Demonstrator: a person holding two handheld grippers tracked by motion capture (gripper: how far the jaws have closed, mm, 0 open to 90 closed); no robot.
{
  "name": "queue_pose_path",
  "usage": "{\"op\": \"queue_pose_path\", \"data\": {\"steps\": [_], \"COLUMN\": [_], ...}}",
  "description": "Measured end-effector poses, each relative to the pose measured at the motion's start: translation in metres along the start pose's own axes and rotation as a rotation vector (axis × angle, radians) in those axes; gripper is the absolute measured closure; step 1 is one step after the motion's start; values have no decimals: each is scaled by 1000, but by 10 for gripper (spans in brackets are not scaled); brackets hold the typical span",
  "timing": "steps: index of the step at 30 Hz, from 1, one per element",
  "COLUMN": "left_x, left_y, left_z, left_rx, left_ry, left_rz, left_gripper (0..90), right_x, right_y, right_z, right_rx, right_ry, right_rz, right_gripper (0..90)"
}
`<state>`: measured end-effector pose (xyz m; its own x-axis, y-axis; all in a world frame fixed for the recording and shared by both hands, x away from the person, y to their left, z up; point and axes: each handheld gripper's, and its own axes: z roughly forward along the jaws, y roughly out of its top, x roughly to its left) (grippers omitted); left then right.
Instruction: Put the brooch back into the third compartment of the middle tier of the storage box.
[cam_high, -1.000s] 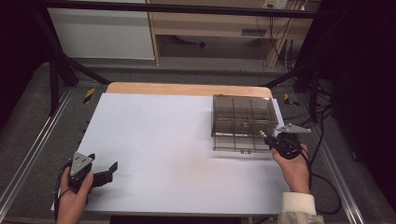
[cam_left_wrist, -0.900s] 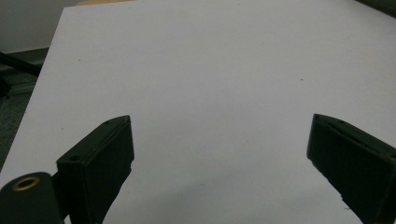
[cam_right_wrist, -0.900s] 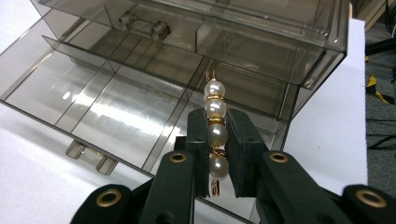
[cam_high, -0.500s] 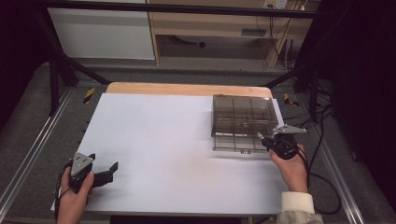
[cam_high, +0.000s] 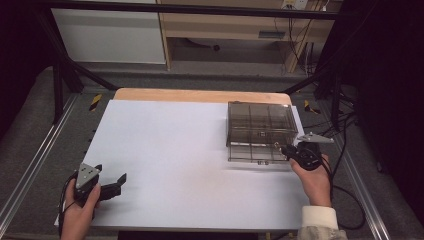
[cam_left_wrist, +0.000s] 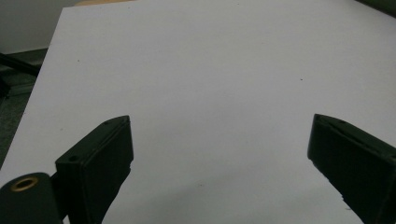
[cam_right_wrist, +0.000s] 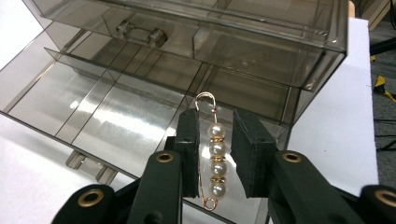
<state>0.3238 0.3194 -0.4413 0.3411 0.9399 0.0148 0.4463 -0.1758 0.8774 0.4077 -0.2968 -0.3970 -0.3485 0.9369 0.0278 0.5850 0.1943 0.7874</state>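
Over the open lower drawer (cam_right_wrist: 116, 116) of the smoky plastic drawer box (cam_high: 260, 130), at the tabletop's (cam_high: 175, 150) right side: right tongs (cam_right_wrist: 215, 154) hovering, jaws having just been easing apart, pearl brooch pin (cam_right_wrist: 214, 154) lying between them, pads seemingly letting go. Getting near the end; dropping the pin in and shutting the drawer remaining. Left tongs (cam_left_wrist: 219, 158) resting wide apart, empty, near the front-left corner. Otherwise matching a second ago, both hands staying put.

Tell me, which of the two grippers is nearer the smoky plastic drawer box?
The right gripper: it sits at the drawer box front, over the open lower drawer. The left gripper rests far across the white table, near its front-left corner.
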Motion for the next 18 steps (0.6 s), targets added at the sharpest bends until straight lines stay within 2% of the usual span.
{"op": "queue_pose_path", "data": {"steps": [8, 18], "left_x": [-1, -2], "left_y": [0, 0], "left_z": [1, 2], "left_rx": [5, 8], "left_ry": [-3, -6], "left_rz": [7, 10], "left_gripper": [68, 67], "right_x": [4, 7], "right_y": [1, 2], "right_z": [8, 16], "right_rx": [18, 26], "right_ry": [-15, -37], "right_rz": [-6, -19], "right_gripper": [783, 747]}}
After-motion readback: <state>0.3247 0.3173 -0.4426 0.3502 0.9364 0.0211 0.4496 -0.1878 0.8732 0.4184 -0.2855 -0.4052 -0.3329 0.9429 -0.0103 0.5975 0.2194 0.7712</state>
